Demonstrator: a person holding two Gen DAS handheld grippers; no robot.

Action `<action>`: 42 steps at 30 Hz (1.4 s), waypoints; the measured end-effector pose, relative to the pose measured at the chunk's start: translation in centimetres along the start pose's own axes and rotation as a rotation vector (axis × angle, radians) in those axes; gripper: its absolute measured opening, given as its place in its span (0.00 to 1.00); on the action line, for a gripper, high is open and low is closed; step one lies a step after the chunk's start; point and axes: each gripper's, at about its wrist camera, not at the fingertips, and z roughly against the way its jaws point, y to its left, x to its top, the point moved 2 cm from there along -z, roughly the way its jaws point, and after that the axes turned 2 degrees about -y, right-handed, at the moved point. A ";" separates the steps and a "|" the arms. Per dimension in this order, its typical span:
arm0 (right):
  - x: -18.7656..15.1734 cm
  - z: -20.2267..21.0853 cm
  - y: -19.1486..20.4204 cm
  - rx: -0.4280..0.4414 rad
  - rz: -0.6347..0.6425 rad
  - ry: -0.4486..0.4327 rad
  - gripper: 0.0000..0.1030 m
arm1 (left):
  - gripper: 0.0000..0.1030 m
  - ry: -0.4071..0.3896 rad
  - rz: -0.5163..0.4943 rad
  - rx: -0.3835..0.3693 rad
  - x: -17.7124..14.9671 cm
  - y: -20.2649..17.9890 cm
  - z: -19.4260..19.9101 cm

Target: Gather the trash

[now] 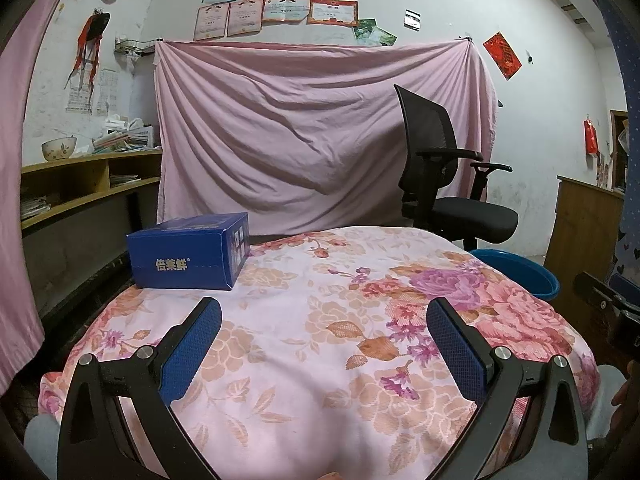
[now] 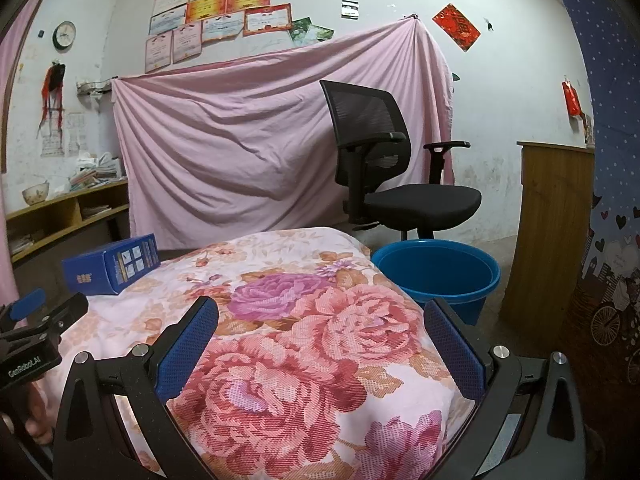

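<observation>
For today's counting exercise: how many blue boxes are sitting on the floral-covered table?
1. The blue box sits at the far left corner of the floral-covered table, diagonally opposite the blue bucket. Nothing visible could hide another.

Left gripper (image 1: 324, 312): black frame, triangular cut-outs, silver round screws, blue dimpled pads (image 1: 192, 354) inside jaws. Right gripper (image 2: 322, 312): same build, black arms, blue textured pads (image 2: 456, 346). Left unit's black body reads "GenRobot.AI" in white, blue tab on top. Bare skin of hand (image 2: 38, 424) beneath it.
</observation>
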 end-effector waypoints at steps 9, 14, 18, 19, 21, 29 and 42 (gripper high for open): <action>0.0 0.0 0.0 0.000 0.000 0.001 1.00 | 0.98 -0.002 -0.004 0.002 0.0 -0.1 0.0; 0.0 0.0 0.1 0.000 -0.001 0.001 1.00 | 0.98 -0.004 -0.008 0.004 0.0 -0.1 0.1; 0.0 0.0 0.1 0.000 -0.001 0.000 1.00 | 0.98 -0.007 -0.008 0.005 0.0 -0.1 0.1; 0.0 0.0 0.1 0.000 -0.001 0.001 1.00 | 0.98 -0.007 -0.009 0.005 0.0 -0.1 0.1; 0.0 0.0 0.1 0.000 -0.001 0.001 1.00 | 0.98 -0.007 -0.009 0.006 0.0 -0.1 0.2; 0.0 0.0 0.1 0.000 -0.002 0.001 1.00 | 0.98 -0.007 -0.010 0.005 0.0 -0.1 0.1; 0.0 0.1 0.1 0.000 -0.003 0.001 1.00 | 0.98 -0.009 -0.013 0.006 -0.1 0.0 0.2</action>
